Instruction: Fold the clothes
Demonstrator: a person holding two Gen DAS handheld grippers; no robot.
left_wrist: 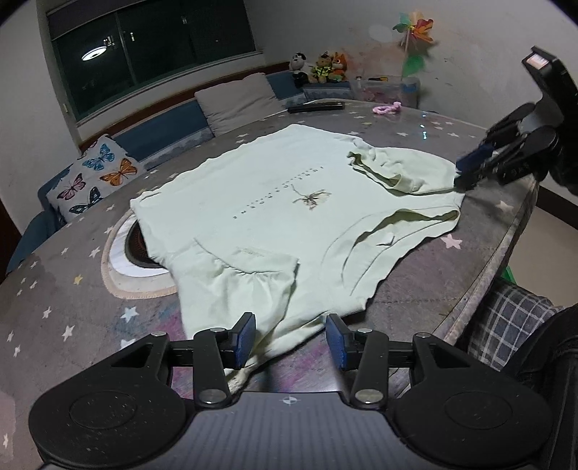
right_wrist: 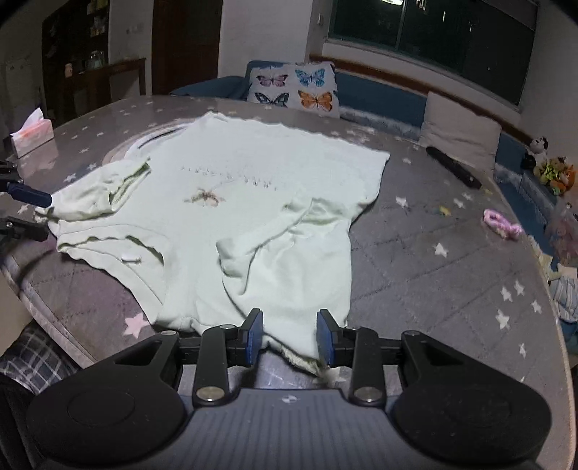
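left wrist view: pale green t-shirt [left_wrist: 274, 202] lies spread on the round table [left_wrist: 72, 318], front up, small insect print and a line of text mid-chest. both sleeves are folded in over the body. left gripper [left_wrist: 290, 341] sits at the near edge, jaws apart, a sleeve edge lying between the blue pads but not pinched. the right gripper [left_wrist: 469, 170] shows at far right, its fingers at the other sleeve's tip; from here cannot tell whether they hold cloth. under the shirt's left side, a round mat [left_wrist: 123, 264] pokes out. beyond the shirt: a dark remote [left_wrist: 315, 106], a pink hair tie [left_wrist: 495, 108], a clear storage box [left_wrist: 388, 90]. butterfly cushion [left_wrist: 92, 177] and stuffed toys [left_wrist: 319, 67] on the bench under the window; a pinwheel [left_wrist: 415, 34] on the wall.

right wrist view: the shirt [right_wrist: 253, 188] runs away from the right gripper [right_wrist: 289, 336], whose jaws are apart, straddling the sleeve hem without closing. left gripper [right_wrist: 29, 213] enters at the left edge by the far sleeve, fingers spread. tissue box [right_wrist: 30, 135] far left, remote [right_wrist: 453, 166] and hair tie [right_wrist: 502, 222] to the right, well apart from the shirt. plaid cloth [right_wrist: 36, 358] hangs below the table edge.
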